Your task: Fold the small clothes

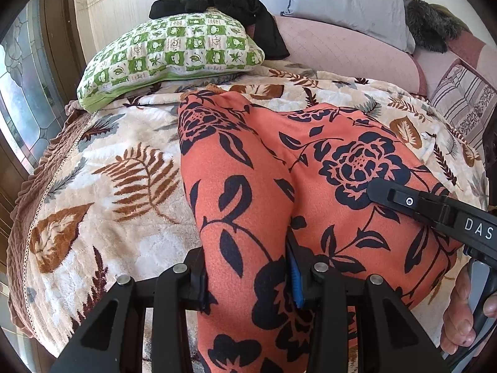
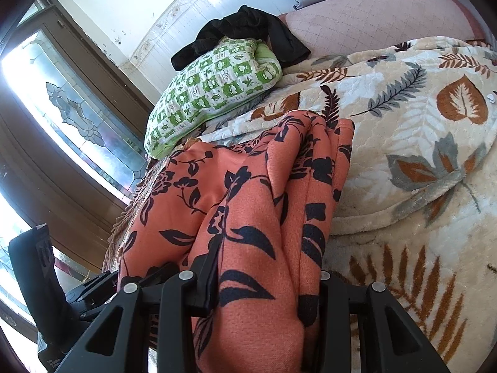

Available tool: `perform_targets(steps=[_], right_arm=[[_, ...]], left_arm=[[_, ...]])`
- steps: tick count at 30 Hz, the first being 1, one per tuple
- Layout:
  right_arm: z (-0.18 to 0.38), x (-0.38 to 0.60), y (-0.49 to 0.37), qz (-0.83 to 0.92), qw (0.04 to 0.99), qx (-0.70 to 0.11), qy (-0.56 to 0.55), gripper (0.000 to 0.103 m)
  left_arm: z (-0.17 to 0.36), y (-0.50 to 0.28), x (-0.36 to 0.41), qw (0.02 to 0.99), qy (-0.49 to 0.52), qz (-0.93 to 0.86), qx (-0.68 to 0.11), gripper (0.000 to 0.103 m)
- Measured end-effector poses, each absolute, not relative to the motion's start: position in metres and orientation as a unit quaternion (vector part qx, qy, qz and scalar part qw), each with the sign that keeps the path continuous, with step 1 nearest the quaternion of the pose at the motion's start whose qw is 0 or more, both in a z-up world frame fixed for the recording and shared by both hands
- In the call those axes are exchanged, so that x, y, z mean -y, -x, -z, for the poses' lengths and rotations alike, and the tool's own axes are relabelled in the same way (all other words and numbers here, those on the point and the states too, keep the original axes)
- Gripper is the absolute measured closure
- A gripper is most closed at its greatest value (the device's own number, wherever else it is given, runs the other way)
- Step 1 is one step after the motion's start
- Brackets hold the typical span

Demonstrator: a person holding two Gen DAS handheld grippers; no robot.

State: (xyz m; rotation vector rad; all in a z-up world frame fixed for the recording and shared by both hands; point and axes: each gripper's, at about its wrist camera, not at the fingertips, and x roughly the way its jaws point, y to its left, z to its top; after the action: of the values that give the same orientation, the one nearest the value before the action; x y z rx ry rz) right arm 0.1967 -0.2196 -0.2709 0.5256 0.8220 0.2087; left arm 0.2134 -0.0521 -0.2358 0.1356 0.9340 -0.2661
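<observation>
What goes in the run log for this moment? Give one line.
step: folding | left gripper: shut on orange floral garment | right gripper: shut on same garment | surface: leaf blanket | nearby: green pillow

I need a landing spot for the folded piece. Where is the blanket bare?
Bare leaf-print fleece blanket lies left of the orange floral garment, below the green checked pillow; another patch lies right of it. Crowded at the head: black clothes top the pillow. Left gripper and right gripper clamp the garment.
</observation>
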Motion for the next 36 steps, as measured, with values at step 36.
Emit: perform_targets(steps=[36], right_arm=[[0.307,0.24,-0.212,-0.1,0.839,-0.467,-0.26,0.051]], left_arm=[[0.245,-0.211,0.044,0.877,-0.096,0.123,-0.454,0.045]])
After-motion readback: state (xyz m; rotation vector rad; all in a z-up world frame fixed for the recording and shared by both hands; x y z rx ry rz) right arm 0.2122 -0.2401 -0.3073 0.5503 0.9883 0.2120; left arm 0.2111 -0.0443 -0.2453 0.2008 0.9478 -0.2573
